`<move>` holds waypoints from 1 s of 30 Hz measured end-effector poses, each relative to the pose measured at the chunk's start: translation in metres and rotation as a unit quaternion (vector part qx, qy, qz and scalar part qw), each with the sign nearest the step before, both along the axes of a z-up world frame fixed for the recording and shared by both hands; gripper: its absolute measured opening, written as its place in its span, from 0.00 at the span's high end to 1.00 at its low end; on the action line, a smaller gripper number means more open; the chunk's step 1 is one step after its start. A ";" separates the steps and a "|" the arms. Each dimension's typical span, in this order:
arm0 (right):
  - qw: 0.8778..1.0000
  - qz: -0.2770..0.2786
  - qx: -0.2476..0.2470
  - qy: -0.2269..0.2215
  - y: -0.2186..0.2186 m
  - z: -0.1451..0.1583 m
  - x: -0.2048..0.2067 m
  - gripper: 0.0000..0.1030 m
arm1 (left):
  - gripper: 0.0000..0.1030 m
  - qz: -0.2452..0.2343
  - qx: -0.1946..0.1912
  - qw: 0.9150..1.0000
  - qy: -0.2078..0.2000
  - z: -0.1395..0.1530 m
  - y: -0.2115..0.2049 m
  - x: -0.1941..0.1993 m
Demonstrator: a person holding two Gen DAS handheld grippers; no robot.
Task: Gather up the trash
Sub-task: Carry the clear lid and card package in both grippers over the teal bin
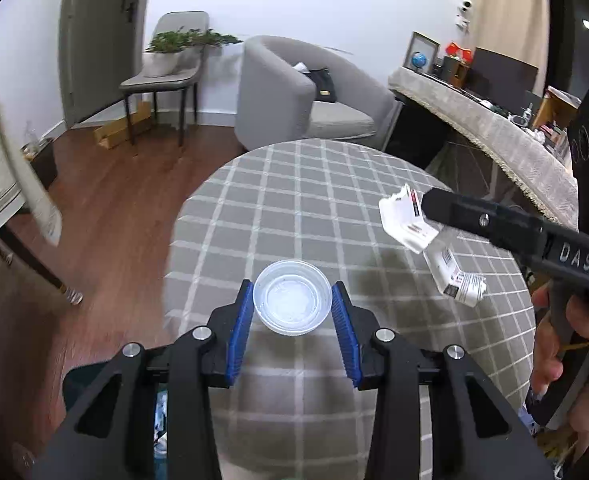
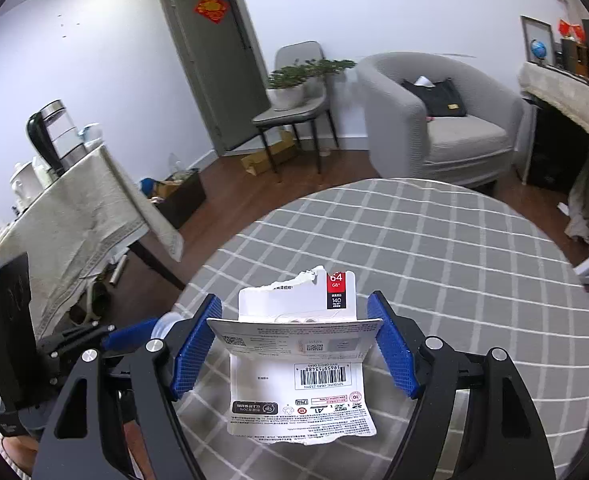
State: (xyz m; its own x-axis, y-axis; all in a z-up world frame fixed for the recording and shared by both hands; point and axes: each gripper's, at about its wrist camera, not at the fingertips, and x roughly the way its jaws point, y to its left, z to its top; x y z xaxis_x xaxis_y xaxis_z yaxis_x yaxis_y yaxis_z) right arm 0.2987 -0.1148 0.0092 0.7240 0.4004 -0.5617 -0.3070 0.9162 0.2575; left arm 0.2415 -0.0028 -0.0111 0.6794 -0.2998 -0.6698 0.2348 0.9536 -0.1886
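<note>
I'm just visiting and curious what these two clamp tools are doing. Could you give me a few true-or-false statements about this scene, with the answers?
1. The left gripper holds a clear plastic cup. True.
2. The right gripper holds a metal can. False: it holds torn card packaging.
3. The tablecloth is grey with a white grid. True.
4. The armchair is empty. False: a black bag sits on it.
5. A potted plant sits on a chair. True.
</note>
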 end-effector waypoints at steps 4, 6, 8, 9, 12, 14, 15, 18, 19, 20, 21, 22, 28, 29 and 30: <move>1.000 0.022 0.008 -0.005 0.026 -0.006 -0.005 0.26 | 0.59 0.019 0.014 1.000 -0.002 -0.002 0.024 -0.015; 0.999 0.031 0.007 -0.004 0.038 -0.007 -0.005 0.26 | 0.59 0.029 0.015 0.999 -0.006 -0.001 0.037 -0.022; 0.999 0.044 0.010 -0.006 0.053 -0.005 -0.005 0.26 | 0.59 0.039 0.015 0.999 -0.011 0.001 0.048 -0.027; 0.999 0.052 0.010 -0.008 0.062 -0.004 -0.007 0.26 | 0.59 0.045 0.013 0.999 -0.012 0.001 0.055 -0.030; 0.997 0.070 0.012 -0.012 0.081 0.000 -0.010 0.26 | 0.59 0.056 0.015 0.998 -0.011 -0.002 0.072 -0.038; 0.996 0.087 0.006 -0.016 0.098 0.002 -0.014 0.26 | 0.59 0.063 0.020 0.998 -0.011 -0.004 0.082 -0.044; 0.995 0.094 0.006 -0.016 0.104 0.002 -0.015 0.26 | 0.59 0.068 0.022 0.997 -0.010 -0.006 0.089 -0.048; 0.992 0.122 0.007 -0.011 0.128 0.001 -0.020 0.26 | 0.59 0.088 0.019 0.996 0.001 -0.015 0.111 -0.055; 0.992 0.129 0.007 -0.009 0.133 0.000 -0.021 0.26 | 0.59 0.096 0.017 0.995 0.006 -0.019 0.120 -0.057; 0.991 0.137 0.007 -0.007 0.140 -0.001 -0.022 0.26 | 0.59 0.101 0.016 0.995 0.010 -0.022 0.126 -0.058; 0.990 0.143 0.005 -0.005 0.146 -0.003 -0.022 0.26 | 0.59 0.108 0.018 0.994 0.015 -0.025 0.135 -0.060; 0.989 0.149 0.001 -0.002 0.153 -0.006 -0.022 0.26 | 0.59 0.113 0.020 0.993 0.018 -0.028 0.141 -0.061; 0.985 0.172 -0.019 0.016 0.187 -0.019 -0.022 0.26 | 0.59 0.145 0.001 0.988 0.053 -0.055 0.182 -0.063; 0.984 0.175 -0.019 0.019 0.192 -0.022 -0.022 0.26 | 0.59 0.148 0.008 0.987 0.059 -0.061 0.187 -0.063; 0.984 0.177 -0.019 0.024 0.196 -0.024 -0.021 0.26 | 0.59 0.151 0.015 0.986 0.064 -0.063 0.188 -0.064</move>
State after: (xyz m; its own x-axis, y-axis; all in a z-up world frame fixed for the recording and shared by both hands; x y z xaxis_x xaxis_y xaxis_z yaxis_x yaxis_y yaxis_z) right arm 0.2780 0.0810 -0.0151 0.5150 0.6007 -0.6115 -0.5963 0.7636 0.2479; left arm 0.1774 0.1854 -0.0744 0.6443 -0.0754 -0.7610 -0.0838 0.9822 -0.1683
